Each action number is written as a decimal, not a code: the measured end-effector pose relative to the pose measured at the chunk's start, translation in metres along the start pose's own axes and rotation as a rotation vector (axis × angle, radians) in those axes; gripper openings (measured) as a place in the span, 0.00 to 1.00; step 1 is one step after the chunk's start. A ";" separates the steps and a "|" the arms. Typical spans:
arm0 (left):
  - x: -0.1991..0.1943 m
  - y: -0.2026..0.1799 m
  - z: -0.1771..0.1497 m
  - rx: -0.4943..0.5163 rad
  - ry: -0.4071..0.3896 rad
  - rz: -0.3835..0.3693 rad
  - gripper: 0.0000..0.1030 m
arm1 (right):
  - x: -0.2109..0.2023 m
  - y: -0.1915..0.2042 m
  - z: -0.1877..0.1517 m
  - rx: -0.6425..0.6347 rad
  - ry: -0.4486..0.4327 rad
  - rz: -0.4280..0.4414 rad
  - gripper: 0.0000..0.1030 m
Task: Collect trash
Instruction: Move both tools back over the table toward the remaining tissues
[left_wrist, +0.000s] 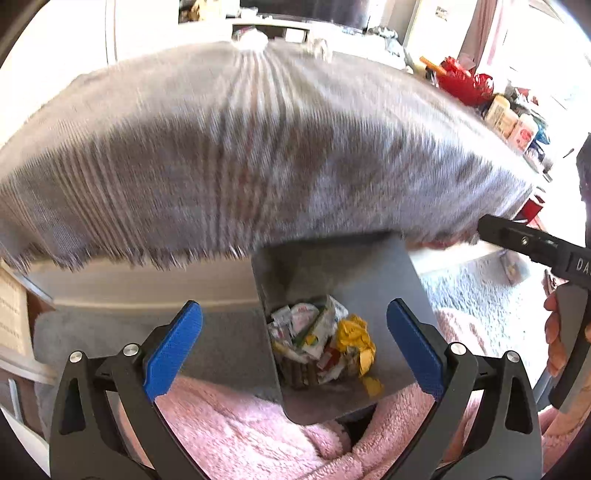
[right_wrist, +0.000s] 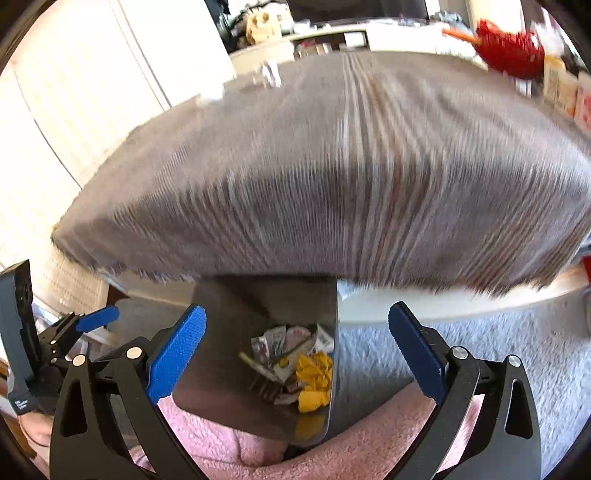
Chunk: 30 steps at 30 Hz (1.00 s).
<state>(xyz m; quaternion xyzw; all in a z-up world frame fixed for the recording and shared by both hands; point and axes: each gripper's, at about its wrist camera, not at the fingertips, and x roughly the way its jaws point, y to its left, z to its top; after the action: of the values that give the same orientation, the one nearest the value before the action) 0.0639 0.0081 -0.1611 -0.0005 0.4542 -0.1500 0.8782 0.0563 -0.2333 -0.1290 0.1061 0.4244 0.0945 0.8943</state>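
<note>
1. Bin (left_wrist: 343, 266) as landmark: metal, open-topped, standing on grey carpet (left_wrist: 221, 347), partly tucked under the fringed edge of a grey striped cloth (left_wrist: 258, 147).
2. Trash (left_wrist: 321, 343) inside the bin, at its bottom: crumpled white wrappers, yellow paper (left_wrist: 356, 338) on the right side of the heap.
3. Left hand-held gripper (left_wrist: 294, 350) above the bin, pointing down into it, blue pads (left_wrist: 173, 347) spread wide, released, nothing between them.
4. Right hand-held gripper (right_wrist: 297, 354) likewise above the bin (right_wrist: 266, 295), pads (right_wrist: 417, 354) fully apart, released, empty; trash (right_wrist: 291, 365) visible between them, well below.
5. Right of the bin in the left view: body of the right hand-held gripper with fingers (left_wrist: 554, 332) wrapped round its handle.
6. Left of the bin in the right view: left hand-held gripper (right_wrist: 70, 332), one blue pad showing.
7. Pink fluffy fabric (left_wrist: 240, 424) just before the bin, nearest the cameras.
8. Beyond the bin, on the cloth-covered counter's far right: red basket (left_wrist: 463, 83), jars (left_wrist: 511, 122) beside it.
9. Blurred cloth and background in both views.
</note>
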 end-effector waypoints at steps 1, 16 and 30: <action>-0.003 0.001 0.006 0.002 -0.015 0.006 0.92 | -0.003 0.001 0.006 -0.006 -0.015 -0.001 0.97; -0.017 0.042 0.118 0.009 -0.105 0.105 0.92 | 0.004 0.029 0.118 -0.115 -0.140 -0.028 0.97; 0.045 0.066 0.229 -0.012 -0.077 0.115 0.92 | 0.077 0.038 0.211 -0.136 -0.087 -0.047 0.97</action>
<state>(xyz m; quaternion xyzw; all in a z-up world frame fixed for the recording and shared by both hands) 0.2880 0.0284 -0.0714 0.0144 0.4204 -0.0965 0.9021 0.2656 -0.2003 -0.0448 0.0392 0.3802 0.0976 0.9189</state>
